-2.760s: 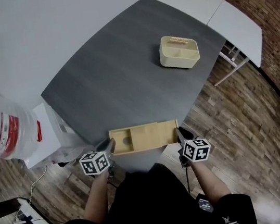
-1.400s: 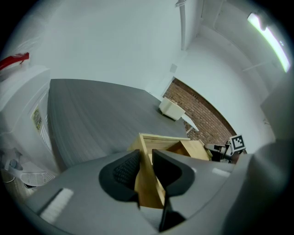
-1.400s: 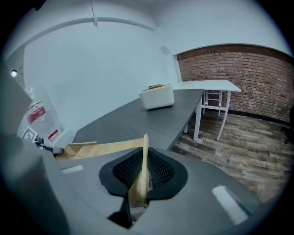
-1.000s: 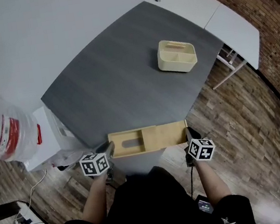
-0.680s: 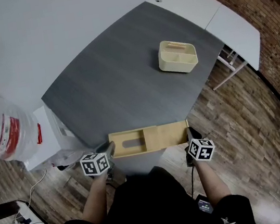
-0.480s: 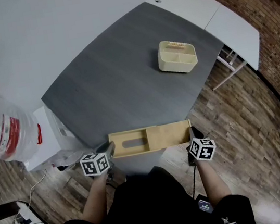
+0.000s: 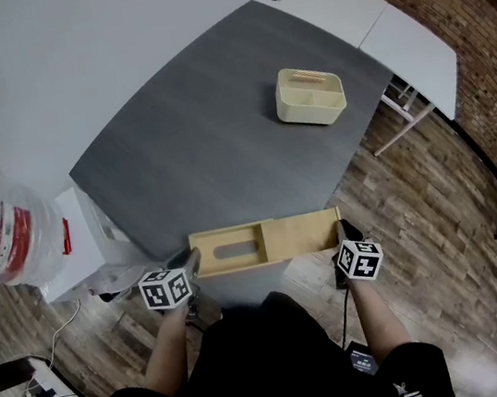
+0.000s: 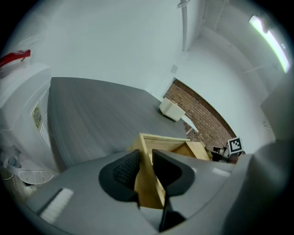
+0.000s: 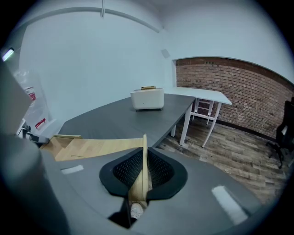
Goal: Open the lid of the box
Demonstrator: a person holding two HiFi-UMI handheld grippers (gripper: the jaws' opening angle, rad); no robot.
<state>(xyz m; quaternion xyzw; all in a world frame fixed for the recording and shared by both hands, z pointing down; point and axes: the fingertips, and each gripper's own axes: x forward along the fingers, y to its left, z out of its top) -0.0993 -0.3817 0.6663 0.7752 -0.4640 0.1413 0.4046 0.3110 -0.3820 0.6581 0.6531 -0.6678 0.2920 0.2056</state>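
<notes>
Sliding the lid out, seemingly about halfway.
The left gripper (image 8: 146, 167) is clamping the left end wall of the pale wooden rectangular box (image 7: 228, 248) at the dark grey table's (image 7: 210, 133) near edge. The right gripper (image 9: 143, 172) is pinching the thin wooden sliding lid (image 7: 301, 231), likely needing more straight rightward pull.

Black top (image 7: 274, 362), grey left gripper (image 8: 144, 158), grey right gripper (image 9: 144, 158)

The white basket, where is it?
In the head view the basket sits on the grey table, toward its far right, well beyond the wooden box.
</notes>
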